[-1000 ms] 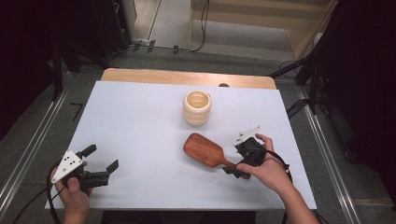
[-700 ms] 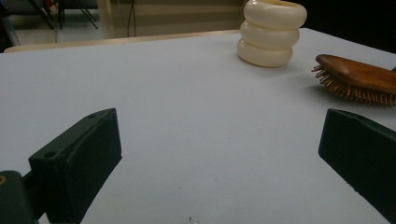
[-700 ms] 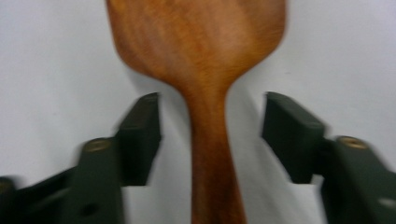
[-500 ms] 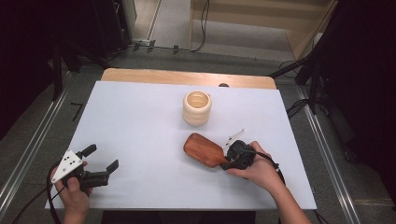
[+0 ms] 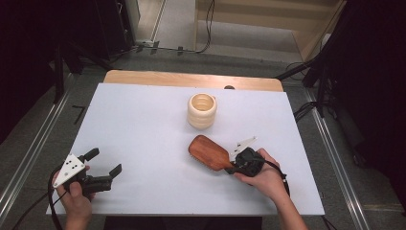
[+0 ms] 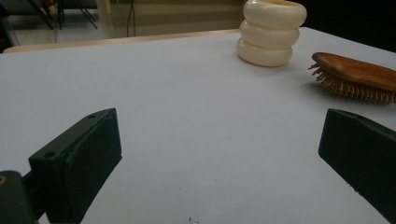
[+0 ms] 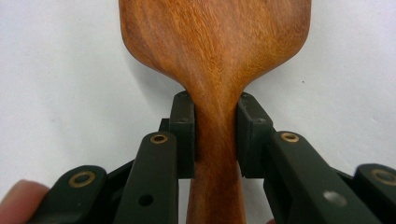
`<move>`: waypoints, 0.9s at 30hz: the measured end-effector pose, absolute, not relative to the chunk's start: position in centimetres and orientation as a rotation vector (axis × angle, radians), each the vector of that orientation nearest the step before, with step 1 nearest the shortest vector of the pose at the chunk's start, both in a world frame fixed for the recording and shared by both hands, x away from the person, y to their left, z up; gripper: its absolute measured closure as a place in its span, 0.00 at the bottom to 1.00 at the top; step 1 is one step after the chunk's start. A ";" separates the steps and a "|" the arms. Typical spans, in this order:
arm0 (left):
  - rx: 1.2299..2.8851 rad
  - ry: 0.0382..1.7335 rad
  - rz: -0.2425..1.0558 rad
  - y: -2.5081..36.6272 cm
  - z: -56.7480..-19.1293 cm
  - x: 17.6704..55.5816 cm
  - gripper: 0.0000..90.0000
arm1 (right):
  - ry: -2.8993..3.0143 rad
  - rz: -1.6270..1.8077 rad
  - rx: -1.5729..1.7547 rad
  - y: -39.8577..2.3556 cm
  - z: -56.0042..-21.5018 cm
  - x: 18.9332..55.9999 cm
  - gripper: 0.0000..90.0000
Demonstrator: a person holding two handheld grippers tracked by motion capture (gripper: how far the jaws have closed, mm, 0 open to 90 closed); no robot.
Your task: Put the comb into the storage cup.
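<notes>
Right hand-held gripper (image 7: 215, 135) just closed on smooth wooden hairbrush (image 7: 215, 42) neck, left hand-held gripper (image 5: 103, 167) wide

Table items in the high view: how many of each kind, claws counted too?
Wooden hairbrush: 1
Cream ribbed cup: 1
Claws: 2, left claw open over bare table, right claw clamped on the hairbrush handle, having just been closing
Total: 4
</notes>
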State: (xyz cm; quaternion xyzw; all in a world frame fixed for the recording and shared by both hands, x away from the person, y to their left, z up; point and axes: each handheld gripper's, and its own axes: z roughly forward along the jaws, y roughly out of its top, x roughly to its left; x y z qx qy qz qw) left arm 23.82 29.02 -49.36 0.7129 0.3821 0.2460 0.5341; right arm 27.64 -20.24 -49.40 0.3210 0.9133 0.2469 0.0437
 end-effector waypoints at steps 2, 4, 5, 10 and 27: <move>1.700 0.909 0.587 29.0 -49.4 23.8 0.00 | 2.778 0.765 0.989 -20.3 -49.4 27.4 0.78; 1.704 0.911 0.589 29.0 -49.3 23.8 0.00 | 2.760 0.777 0.987 -20.3 -49.5 27.4 0.78; 1.704 0.910 0.588 29.0 -49.3 23.8 0.00 | 2.753 0.780 0.996 -20.4 -49.5 27.3 0.78; 1.707 0.913 0.588 29.0 -49.3 23.8 0.00 | 2.720 0.834 1.008 -20.7 -49.4 27.1 0.78; 1.720 0.913 0.599 28.8 -48.9 23.8 0.00 | 2.522 1.077 1.008 -20.8 -48.7 26.1 0.78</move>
